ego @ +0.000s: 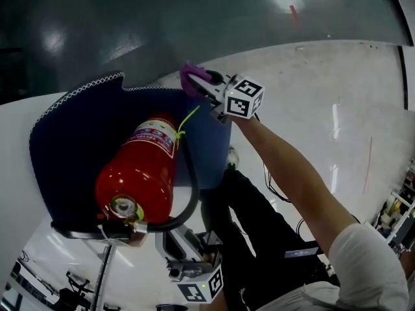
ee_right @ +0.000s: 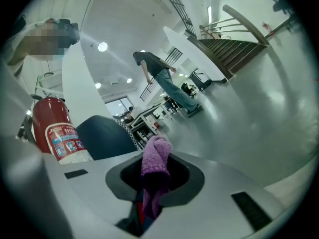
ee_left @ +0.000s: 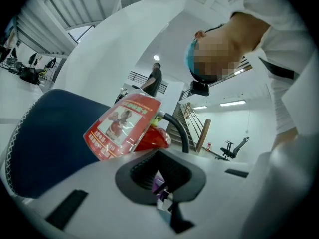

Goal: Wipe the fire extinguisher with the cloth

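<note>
Nearest, at 6 o'clock in the head view, the left gripper (ego: pixel 174 240) pointed at the valve end of the fire extinguisher (ego: pixel 141 167). In the left gripper view its jaws looked drawn together with nothing between them. The red extinguisher lay on its side on a dark blue mat (ego: pixel 68 135) with a white stitched edge. Its gauge (ego: pixel 123 206) faced 6 o'clock, and its black hose (ego: pixel 192 193) looped along its 3 o'clock side, close by the left gripper. Past the cylinder's far end, toward 12 o'clock, the right gripper (ego: pixel 202 85) hung at the mat's far edge. It was clamped on a purple cloth (ego: pixel 192 76) that stuck out beyond the jaws, near the extinguisher but apart from it. The white table (ego: pixel 311 96) lay bare toward 3 o'clock. Its curved edge ran across at 12 o'clock, with dark floor (ego: pixel 162 18) beyond.
</note>
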### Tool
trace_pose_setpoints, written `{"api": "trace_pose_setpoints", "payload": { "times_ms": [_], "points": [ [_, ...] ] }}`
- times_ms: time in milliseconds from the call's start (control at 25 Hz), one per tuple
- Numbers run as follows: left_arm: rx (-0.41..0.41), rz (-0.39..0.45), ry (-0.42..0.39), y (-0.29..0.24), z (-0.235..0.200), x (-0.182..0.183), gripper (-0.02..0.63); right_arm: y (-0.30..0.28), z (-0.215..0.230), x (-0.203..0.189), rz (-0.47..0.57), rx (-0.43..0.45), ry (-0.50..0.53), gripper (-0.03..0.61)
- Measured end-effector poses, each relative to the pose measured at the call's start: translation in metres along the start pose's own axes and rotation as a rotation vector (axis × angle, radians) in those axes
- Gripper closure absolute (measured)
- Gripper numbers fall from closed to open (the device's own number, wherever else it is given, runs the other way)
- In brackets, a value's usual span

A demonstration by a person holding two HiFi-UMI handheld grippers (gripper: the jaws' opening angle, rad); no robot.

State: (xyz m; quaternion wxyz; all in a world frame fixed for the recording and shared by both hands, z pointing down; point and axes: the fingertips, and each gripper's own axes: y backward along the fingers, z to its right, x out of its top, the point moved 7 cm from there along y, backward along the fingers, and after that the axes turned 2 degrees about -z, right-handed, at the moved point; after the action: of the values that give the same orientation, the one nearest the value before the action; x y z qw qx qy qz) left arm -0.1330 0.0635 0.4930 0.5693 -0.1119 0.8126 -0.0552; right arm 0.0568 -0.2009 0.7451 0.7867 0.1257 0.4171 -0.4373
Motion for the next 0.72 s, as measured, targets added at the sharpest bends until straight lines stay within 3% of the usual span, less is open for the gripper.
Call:
{"api": "trace_pose_setpoints", "payload": {
  "times_ms": [280, 720],
  "points": [
    [-0.014, 0.014, 0.028, 0.001, -0.002, 0.000, 0.607, -0.027, -0.023, -0.055, -0.120, 0.127, -0.067, 0.523],
    [0.005, 0.017, 0.057, 0.005, -0.005, -0.003, 0.607, -0.034, -0.029, -0.072, -0.050, 0.153, -0.282, 0.523]
  ]
}}
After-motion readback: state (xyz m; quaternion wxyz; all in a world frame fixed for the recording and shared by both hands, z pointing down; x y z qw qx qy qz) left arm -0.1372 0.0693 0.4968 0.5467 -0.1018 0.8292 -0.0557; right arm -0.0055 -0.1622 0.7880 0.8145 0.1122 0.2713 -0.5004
